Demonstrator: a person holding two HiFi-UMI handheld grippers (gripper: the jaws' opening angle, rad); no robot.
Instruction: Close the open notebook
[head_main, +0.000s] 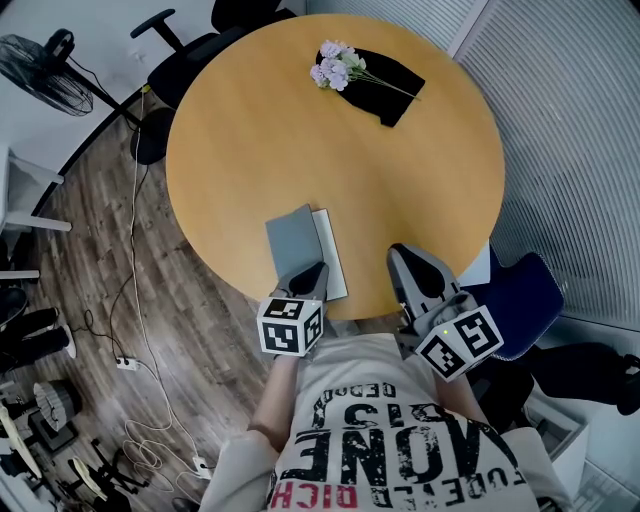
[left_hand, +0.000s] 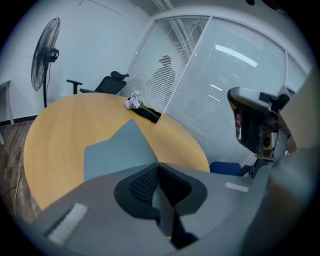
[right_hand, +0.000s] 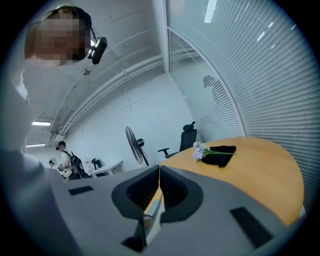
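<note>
Mid-close: left gripper (head_main: 315, 270) looks pinched shut on the grey cover (head_main: 293, 235) of the notebook (head_main: 331, 250), just ahead of its tips. Right gripper (head_main: 400, 252) is shut and empty. Next: lay cover flat over the page, then release.

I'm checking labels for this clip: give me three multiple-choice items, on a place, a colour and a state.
1. Where do the flowers lie?
A. on the black cloth at the table's far side
B. in a vase
C. on a plate

2. What colour is the notebook's cover?
A. red
B. grey
C. yellow

3. How do the left gripper's jaws stand?
A. wide apart
B. shut on the flowers
C. shut on the notebook's cover

1 A: they lie across the cloth.
2 B: plainly grey in the head view.
3 C: its own view shows the cover pinched.
</note>
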